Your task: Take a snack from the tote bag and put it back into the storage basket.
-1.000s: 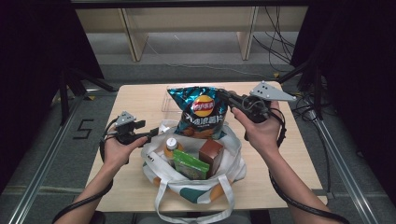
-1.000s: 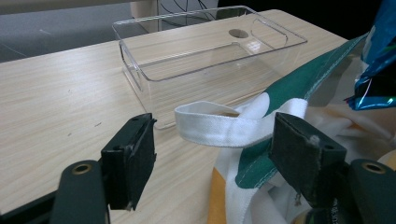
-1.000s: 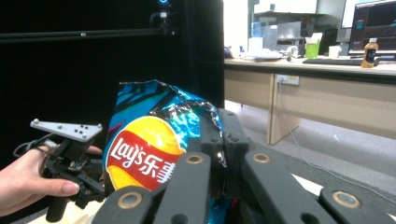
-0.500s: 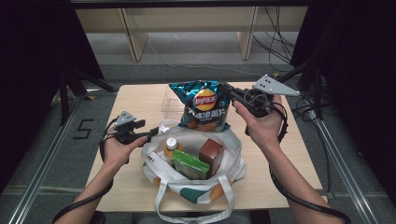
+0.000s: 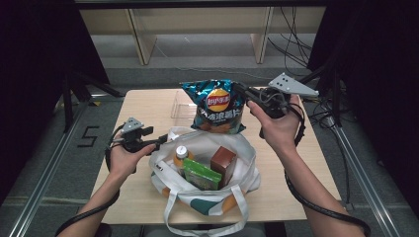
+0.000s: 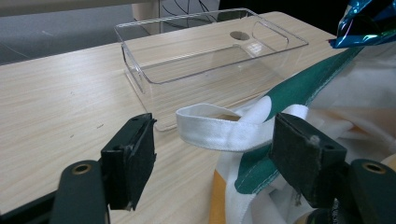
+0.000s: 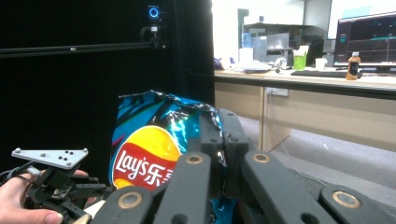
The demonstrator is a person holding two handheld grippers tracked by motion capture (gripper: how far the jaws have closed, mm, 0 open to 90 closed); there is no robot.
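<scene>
Holding the left gripper [image 5: 160, 139] at the tote bag's [image 5: 205, 197] rim, its jaws apart around the white handle loop [image 6: 219, 127] without pressing it, the person keeps the mouth ready. Farther right, the right gripper [image 5: 242, 90] is clamped on the top corner of the chip bag [image 5: 216, 106], which hangs above the worktop [image 5: 148, 106] just behind the bag. Best to lift it clear of the rim, then move it beside the clear tray [image 6: 205, 51].

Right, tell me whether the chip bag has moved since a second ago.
Barely. The chip bag, pinched in the right gripper, sits slightly higher and farther from the tote bag, against the table's far edge.
</scene>
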